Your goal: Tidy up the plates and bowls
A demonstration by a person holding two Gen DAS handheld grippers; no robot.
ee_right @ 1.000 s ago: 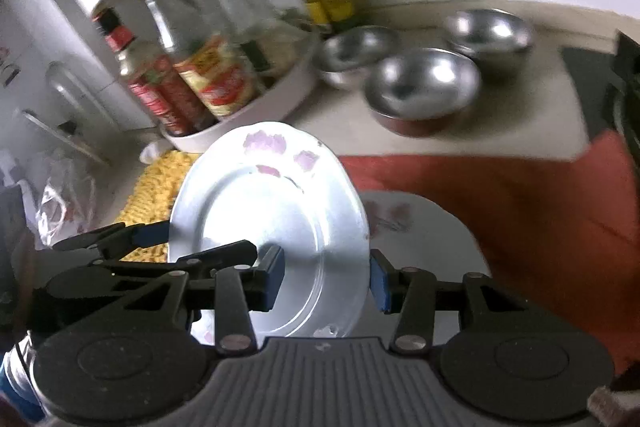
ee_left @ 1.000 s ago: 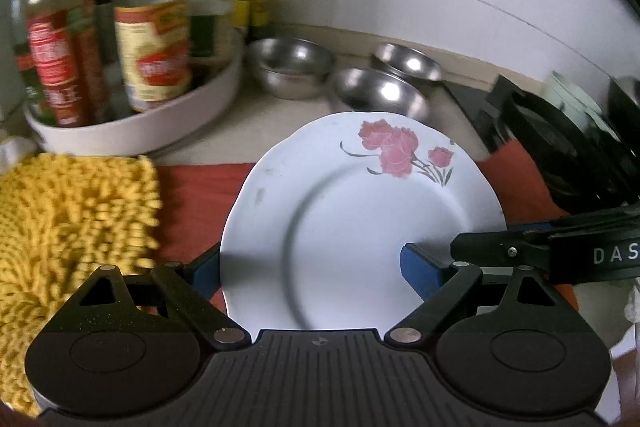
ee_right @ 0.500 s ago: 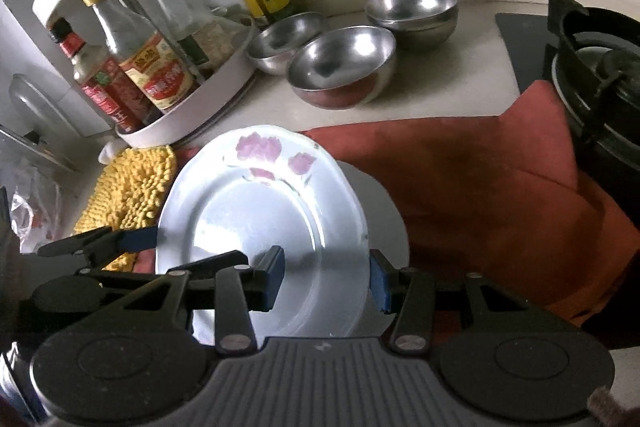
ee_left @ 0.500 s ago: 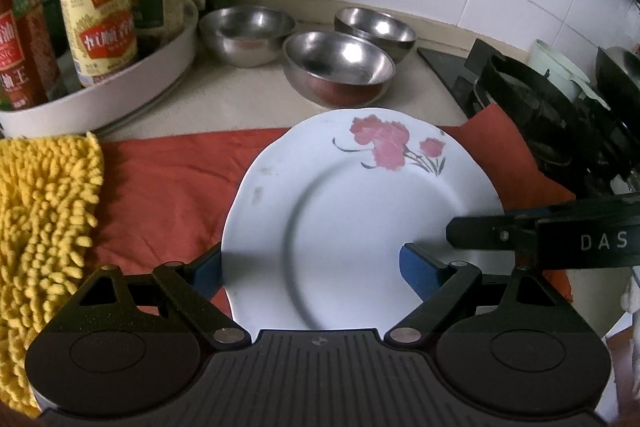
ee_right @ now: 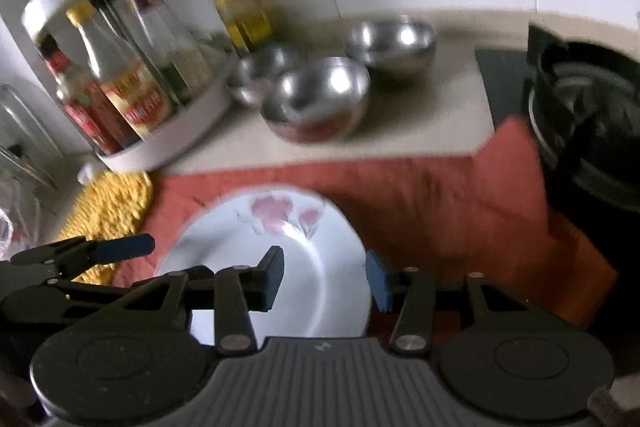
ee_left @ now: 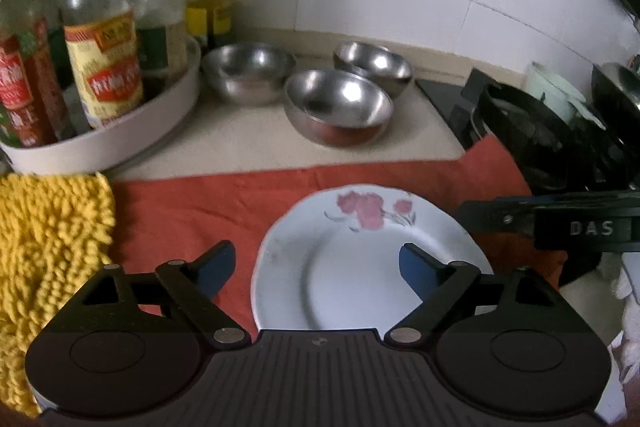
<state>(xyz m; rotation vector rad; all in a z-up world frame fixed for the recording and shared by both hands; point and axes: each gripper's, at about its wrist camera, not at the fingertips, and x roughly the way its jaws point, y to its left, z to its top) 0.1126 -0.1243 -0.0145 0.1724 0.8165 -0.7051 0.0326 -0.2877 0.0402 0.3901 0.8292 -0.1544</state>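
The flowered plate (ee_left: 360, 267) lies flat on the red cloth (ee_left: 192, 211); the left gripper (ee_left: 316, 271), jaws apart, hovers over it, and the right gripper (ee_right: 324, 279) straddles its right rim, fingers spread

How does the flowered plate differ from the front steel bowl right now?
The flowered plate is white with pink flowers; the front steel bowl is bare shiny metal. The flowered plate is shallow and nearly flat, while the front steel bowl is deep with rounded walls. The flowered plate lies on the red cloth; the front steel bowl stands on the counter beyond the cloth. Both are round, open side up and empty.
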